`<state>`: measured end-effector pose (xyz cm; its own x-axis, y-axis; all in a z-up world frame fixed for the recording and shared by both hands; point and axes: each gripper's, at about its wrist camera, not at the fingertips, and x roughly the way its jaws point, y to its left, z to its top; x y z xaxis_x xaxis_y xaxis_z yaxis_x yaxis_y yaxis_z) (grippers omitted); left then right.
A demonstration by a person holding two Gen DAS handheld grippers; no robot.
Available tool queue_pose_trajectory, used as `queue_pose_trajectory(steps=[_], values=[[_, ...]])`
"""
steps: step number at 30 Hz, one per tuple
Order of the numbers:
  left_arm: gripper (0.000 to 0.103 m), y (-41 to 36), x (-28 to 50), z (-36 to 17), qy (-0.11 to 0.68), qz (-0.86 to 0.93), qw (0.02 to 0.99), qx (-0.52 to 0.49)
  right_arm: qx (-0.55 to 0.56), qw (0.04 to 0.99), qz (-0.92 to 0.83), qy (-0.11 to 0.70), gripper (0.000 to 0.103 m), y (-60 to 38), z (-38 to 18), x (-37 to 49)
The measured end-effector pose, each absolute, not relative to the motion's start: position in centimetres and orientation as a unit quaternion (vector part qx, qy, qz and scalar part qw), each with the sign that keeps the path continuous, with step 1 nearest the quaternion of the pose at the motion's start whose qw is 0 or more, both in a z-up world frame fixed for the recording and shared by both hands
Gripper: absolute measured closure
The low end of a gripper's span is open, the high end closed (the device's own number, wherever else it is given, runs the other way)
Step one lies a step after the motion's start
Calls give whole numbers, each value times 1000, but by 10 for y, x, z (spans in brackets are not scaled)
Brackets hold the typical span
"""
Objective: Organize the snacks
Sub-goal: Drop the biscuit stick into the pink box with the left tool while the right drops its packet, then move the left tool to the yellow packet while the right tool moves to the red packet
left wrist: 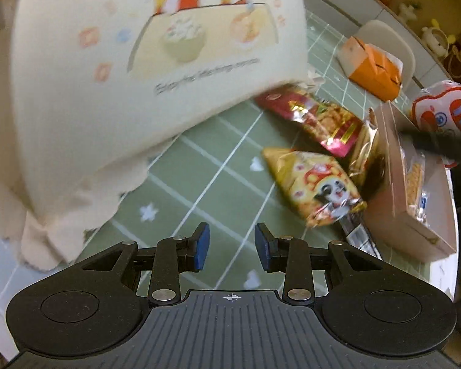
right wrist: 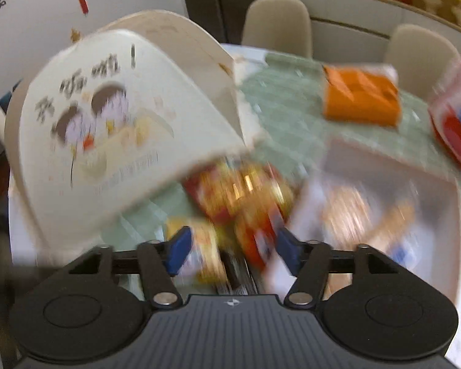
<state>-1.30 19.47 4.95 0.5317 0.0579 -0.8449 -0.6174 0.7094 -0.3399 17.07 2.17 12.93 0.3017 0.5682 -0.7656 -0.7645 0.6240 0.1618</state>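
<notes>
Snacks lie loose on the green checked tablecloth (left wrist: pixel 199 166): a red-and-gold packet (left wrist: pixel 316 120) farther off, a yellow packet with a cartoon panda (left wrist: pixel 316 184) nearer, and a crinkled gold wrapper (left wrist: pixel 365 150) between them and the pink box (left wrist: pixel 396 196) at the right. That box already holds a few wrapped biscuits, so it looks like the place the snacks are meant to go. A large cream bag with cartoon children (left wrist: pixel 132 70) stands at the left, leaning over the cloth, and an orange carton (left wrist: pixel 375 67) sits at the far side.

The left gripper (left wrist: pixel 232 250) hangs above bare cloth, its blue pads apart with nothing between them, the panda packet just to its right. The right gripper (right wrist: pixel 232 253) is also spread, wider, over the heap of packets; its view is heavily smeared, so which packet lies under it I cannot tell, and neither pad seems to press on anything.

The step in hand looks like an approach for a pickup. To do it well, I would slow the hand until the view is sharp, choose one packet only, and come down across its narrow width near a sealed end, where the foil is flat and stiff. Pinching the puffed middle risks slipping or crushing the contents. The panda packet touches its neighbours, so a clean lift needs the pads kept clear of the gold wrapper beside it.
</notes>
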Motion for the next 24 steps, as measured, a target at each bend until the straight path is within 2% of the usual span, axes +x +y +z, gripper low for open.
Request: queue_pose_trajectory(steps=[3,5,8,10,12,14,17,18,24], values=[[66,200,-26,41,436,195,813,-334,-116,787,410,446,30,76,120,209],[71,204,-35,40,431,189,815,-339,-141,773,409,463,30,115,106,231],[71,205,-51,43,426,170,822,-337,-177,789,369,458,30,152,85,254],[71,207,-55,46,418,156,827,-342,-173,778,361,483,33,166,70,267],[71,211,-58,50,407,152,832,-345,-165,756,353,526,50,171,55,274],[71,216,-59,52,399,155,833,-350,-148,753,356,533,51,162,54,268],[71,221,-54,51,395,159,827,-367,-148,733,391,537,64,144,62,238],[71,221,-53,51,395,161,824,-373,-144,722,406,541,75,136,64,227],[71,212,-42,56,393,173,822,-373,-158,676,469,546,76,90,71,145]])
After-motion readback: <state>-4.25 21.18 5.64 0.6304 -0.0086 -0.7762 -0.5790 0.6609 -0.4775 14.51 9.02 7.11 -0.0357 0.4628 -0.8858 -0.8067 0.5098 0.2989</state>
